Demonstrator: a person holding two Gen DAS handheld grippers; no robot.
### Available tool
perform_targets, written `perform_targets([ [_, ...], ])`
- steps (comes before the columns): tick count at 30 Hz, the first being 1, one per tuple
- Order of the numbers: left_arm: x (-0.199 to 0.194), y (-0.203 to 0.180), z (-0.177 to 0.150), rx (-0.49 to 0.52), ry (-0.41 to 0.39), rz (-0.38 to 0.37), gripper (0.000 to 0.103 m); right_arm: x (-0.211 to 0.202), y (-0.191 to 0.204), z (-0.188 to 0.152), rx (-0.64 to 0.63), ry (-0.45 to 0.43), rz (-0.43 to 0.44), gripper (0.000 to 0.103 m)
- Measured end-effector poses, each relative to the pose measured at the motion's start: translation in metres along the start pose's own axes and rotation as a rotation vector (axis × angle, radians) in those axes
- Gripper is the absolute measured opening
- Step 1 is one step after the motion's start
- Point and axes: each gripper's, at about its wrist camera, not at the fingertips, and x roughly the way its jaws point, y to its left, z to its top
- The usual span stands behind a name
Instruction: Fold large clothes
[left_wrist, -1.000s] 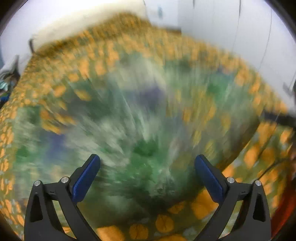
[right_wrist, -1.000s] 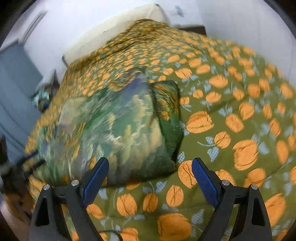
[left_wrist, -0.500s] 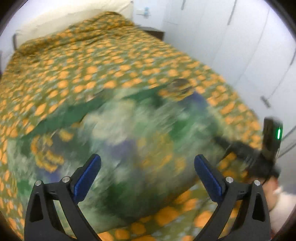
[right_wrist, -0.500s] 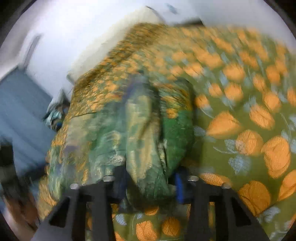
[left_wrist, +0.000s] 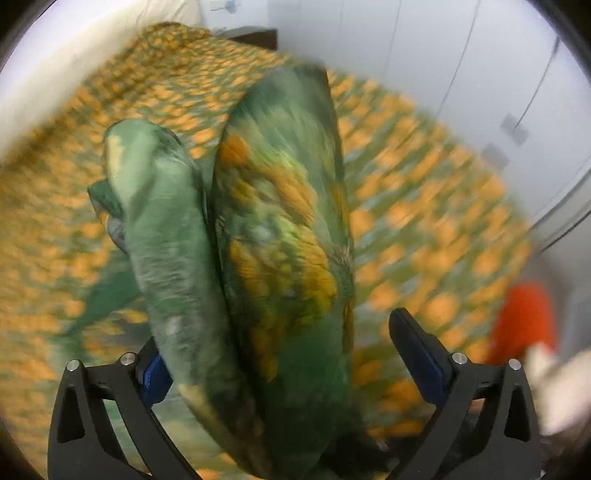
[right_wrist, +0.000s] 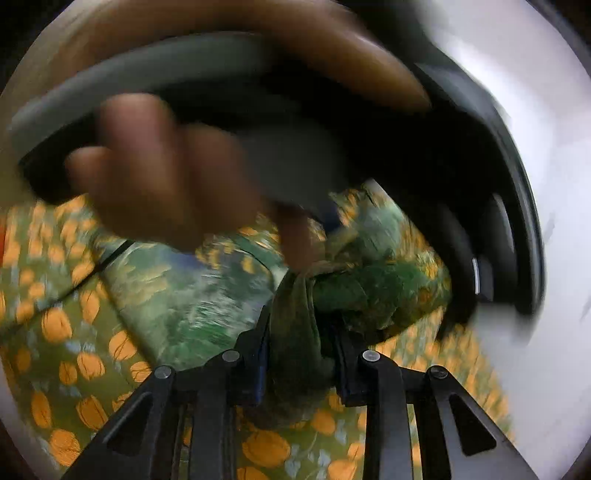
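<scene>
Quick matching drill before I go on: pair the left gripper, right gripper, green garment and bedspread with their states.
Things:
1. left gripper
2. right gripper
3. green garment
4. bedspread

States:
A. olive green with orange print, lying under everything
B. jaws clamped on a bunched fold of cloth
C. jaws wide, cloth hanging between them, the right-hand pad clear of it
D. lifted in thick hanging folds

Pairs: 1-C, 2-B, 3-D, 4-A. The right gripper's jaws have just been closing on the garment; the left's have narrowed slightly yet stand wide.
</scene>
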Motion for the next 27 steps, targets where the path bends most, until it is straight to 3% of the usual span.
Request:
perform_targets([
  [1,0.004,0.003,-0.005,-0.001,0.011,0.029,0.059,0.001,0.004,0.002,-0.019,-0.010,0.001,0.026],
  [2,0.008,0.012,-0.009,-0.028,0.026,0.055,0.041,0.001,0.010,0.005,-0.035,-0.021,0.005,0.026],
  [4,0.008,0.031,-0.014,-0.102,0.013,-0.008,0.031,0.002,0.011,0.006,-0.019,-0.026,0.031,0.026],
  [5,0.006,0.039,-0.016,-0.127,0.002,-0.019,0.030,0.002,0.011,0.006,-0.005,-0.027,0.041,0.027],
  [7,-0.005,0.058,-0.020,-0.181,-0.039,-0.038,0.029,-0.009,0.010,0.005,0.013,-0.045,0.083,0.040],
  [8,-0.014,0.073,-0.025,-0.213,-0.065,-0.060,0.029,-0.015,0.006,0.005,0.037,-0.054,0.127,0.057],
  [9,-0.023,0.087,-0.032,-0.235,-0.090,-0.078,0.029,-0.023,-0.001,0.004,0.086,-0.063,0.177,0.067],
  [12,-0.037,0.131,-0.054,-0.310,-0.153,-0.099,0.030,-0.034,-0.034,-0.005,0.300,-0.030,0.299,0.070],
  [16,-0.034,0.194,-0.099,-0.465,-0.183,-0.125,0.031,-0.011,-0.072,-0.017,0.467,0.045,0.308,0.072],
  [19,-0.023,0.235,-0.146,-0.590,-0.189,-0.118,0.033,0.018,-0.091,-0.011,0.526,0.078,0.295,0.072],
  [23,0.006,0.277,-0.205,-0.744,-0.185,-0.142,0.036,0.072,-0.097,0.019,0.563,0.106,0.350,0.072],
  [27,0.030,0.297,-0.238,-0.810,-0.225,-0.209,0.043,0.142,-0.061,0.052,0.535,0.138,0.445,0.072],
])
